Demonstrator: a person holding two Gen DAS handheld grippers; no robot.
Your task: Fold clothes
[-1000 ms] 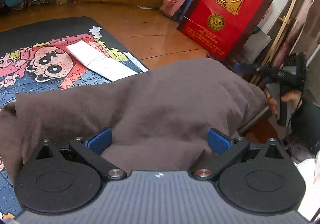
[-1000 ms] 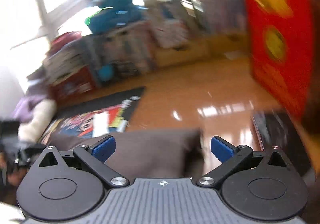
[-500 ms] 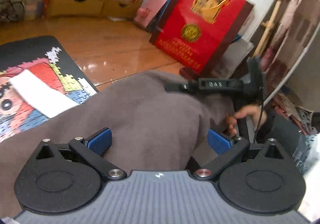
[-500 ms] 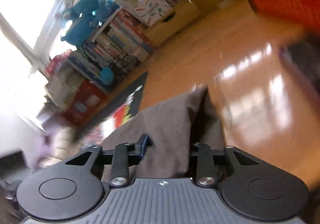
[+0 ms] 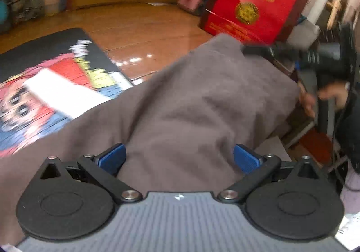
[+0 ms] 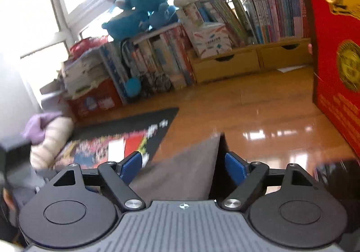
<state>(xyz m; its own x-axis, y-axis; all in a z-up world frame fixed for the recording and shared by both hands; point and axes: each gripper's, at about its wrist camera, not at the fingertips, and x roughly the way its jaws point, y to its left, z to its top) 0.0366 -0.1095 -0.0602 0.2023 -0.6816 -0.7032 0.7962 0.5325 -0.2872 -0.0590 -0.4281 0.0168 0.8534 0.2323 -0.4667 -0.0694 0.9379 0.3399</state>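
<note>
A brown garment (image 5: 202, 103) lies bunched over the puzzle mat and the wooden floor. In the left wrist view it bulges up between the blue pads (image 5: 112, 158) of my left gripper (image 5: 178, 158), which stand wide apart without squeezing it. At the cloth's raised far right corner my right gripper (image 5: 252, 50) shows as a black tool held by a hand (image 5: 326, 94). In the right wrist view a corner of the garment (image 6: 186, 168) lies between the pads of my right gripper (image 6: 184, 167). Its jaws are opening, and a gap shows beside the right pad.
A red gift bag (image 5: 254, 4) stands on the floor at the right. A black puzzle mat (image 5: 45, 67) with a white paper (image 5: 60, 94) lies to the left. A bookshelf with wooden drawers (image 6: 247, 60) and plush toys (image 6: 139, 9) lines the far wall.
The right gripper closed on the garment's corner half a second ago, and its jaws now stand apart again. The cloth's far right corner has come up. The left view shifted sideways.
</note>
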